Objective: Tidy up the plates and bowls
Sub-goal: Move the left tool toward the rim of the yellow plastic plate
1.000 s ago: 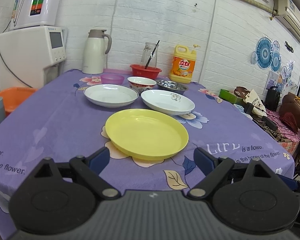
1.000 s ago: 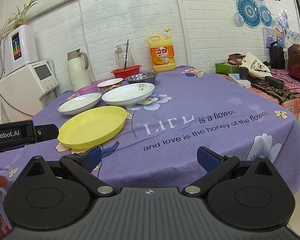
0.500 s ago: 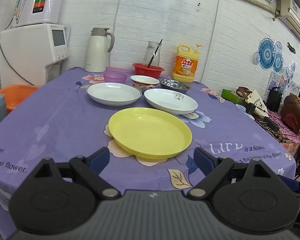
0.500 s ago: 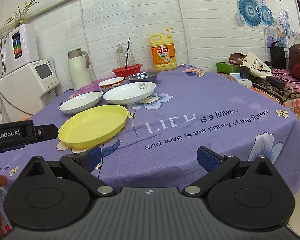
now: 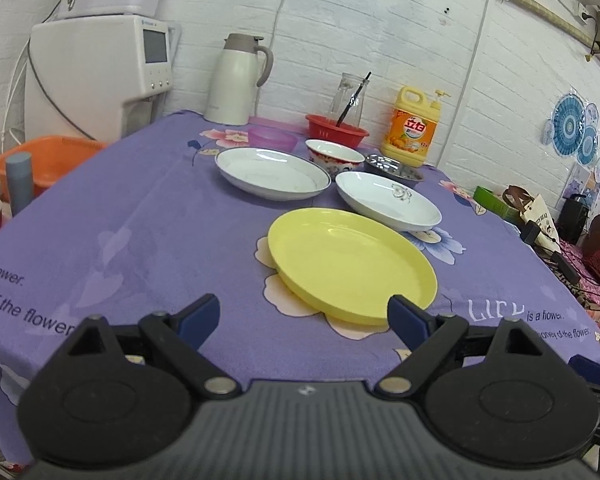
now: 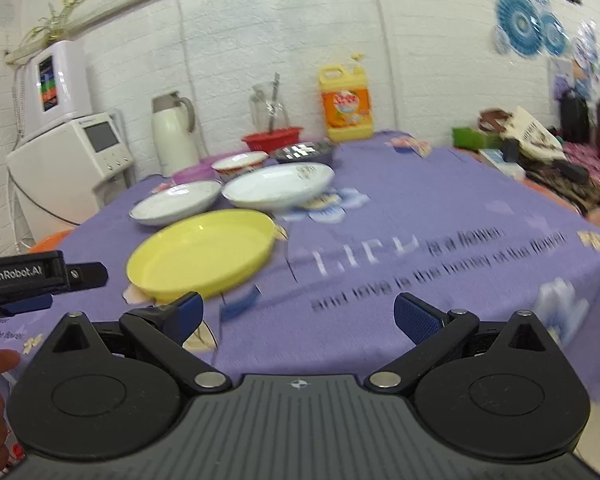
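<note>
Hovering near yellow plate (image 5: 352, 264): left gripper (image 5: 305, 318), fingers (image 5: 198, 316) spread, tilted down.

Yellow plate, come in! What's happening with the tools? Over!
Both tools open, empty: left tool, right tool. Yellow plate flat on the purple cloth, untouched, just ahead. Nothing in the way.

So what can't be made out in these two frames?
- Steel bowl, left wrist view: the white decorated plate covers its near side.
- Tablecloth lettering, right wrist view: blurred.
- Purple bowl, right wrist view: mostly hidden behind the plain white plate.
- Glass jug, right wrist view: contents blurred.
</note>
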{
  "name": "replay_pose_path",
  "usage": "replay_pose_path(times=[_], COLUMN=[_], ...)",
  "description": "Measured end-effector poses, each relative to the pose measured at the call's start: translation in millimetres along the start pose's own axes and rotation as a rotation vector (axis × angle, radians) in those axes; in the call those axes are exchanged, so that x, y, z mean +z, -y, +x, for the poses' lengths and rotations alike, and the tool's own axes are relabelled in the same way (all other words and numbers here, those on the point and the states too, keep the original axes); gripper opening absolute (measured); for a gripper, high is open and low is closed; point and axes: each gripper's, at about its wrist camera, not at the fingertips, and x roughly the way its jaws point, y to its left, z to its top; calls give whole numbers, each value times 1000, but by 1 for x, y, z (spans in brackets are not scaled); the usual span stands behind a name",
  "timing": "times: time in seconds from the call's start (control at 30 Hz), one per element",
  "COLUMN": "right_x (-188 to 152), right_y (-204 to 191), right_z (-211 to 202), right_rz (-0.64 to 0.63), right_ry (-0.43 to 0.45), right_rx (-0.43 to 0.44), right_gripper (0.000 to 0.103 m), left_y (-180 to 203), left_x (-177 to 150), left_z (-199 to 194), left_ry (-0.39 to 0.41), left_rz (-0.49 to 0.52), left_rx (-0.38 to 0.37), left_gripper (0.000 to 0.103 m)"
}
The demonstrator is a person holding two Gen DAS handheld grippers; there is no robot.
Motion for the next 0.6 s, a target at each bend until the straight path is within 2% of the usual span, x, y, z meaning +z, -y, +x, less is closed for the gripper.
replay_pose_path(times=[0.07,0.17,0.37,0.6], right_x=[16,36,28,40], right_y=[-7,-14,-10,-20], right_z=[15,49,87,121], right_rz=[-39,-74,-59,-84], right_ry=[28,-15,-158,-214], right_rx=[23,11,45,49], right_gripper=[103,103,103,103], left_y=[-1,-2,-17,-26], left_x=[9,22,27,34], left_z=[11,33,60,90], left_ry=[-5,-38,-75,-129], left_rz=[-8,-13,-42,-61], left_rx=[4,18,32,22], left_gripper=[89,89,89,89])
